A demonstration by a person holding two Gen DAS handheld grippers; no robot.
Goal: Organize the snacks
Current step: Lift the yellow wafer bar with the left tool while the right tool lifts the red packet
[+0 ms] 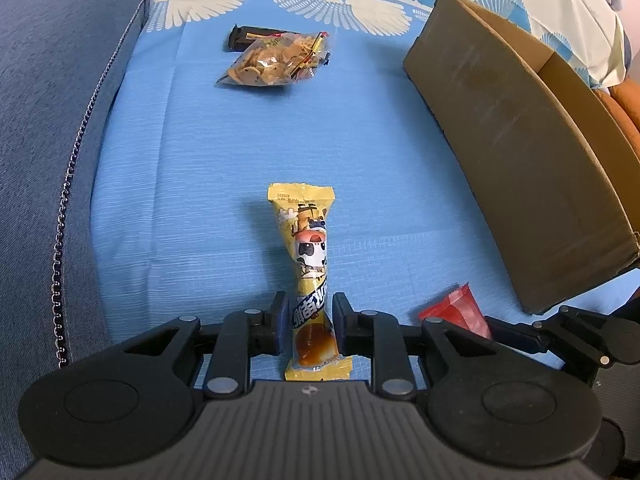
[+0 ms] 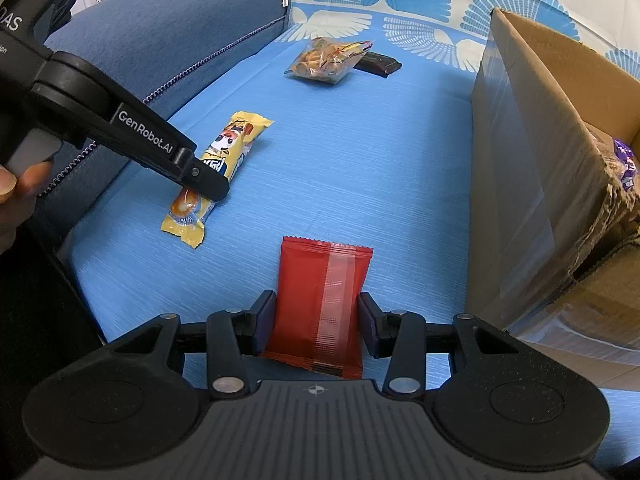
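On the blue sofa cover (image 1: 200,200), with the left tool (image 1: 310,326) clamped on the yellow snack bar (image 1: 310,264) and the right tool (image 2: 318,322) clamped on the red packet (image 2: 320,300), lift both clear before swinging toward the cardboard box (image 2: 540,200).

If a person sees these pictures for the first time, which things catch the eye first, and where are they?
First, the long yellow snack wrapper with a cartoon face, lying on the light blue textured sheet and pinched by the left tool. Next, the flat red foil packet, gripped near its lower end by the right tool. The open brown cardboard box stands at the right, on the sheet.
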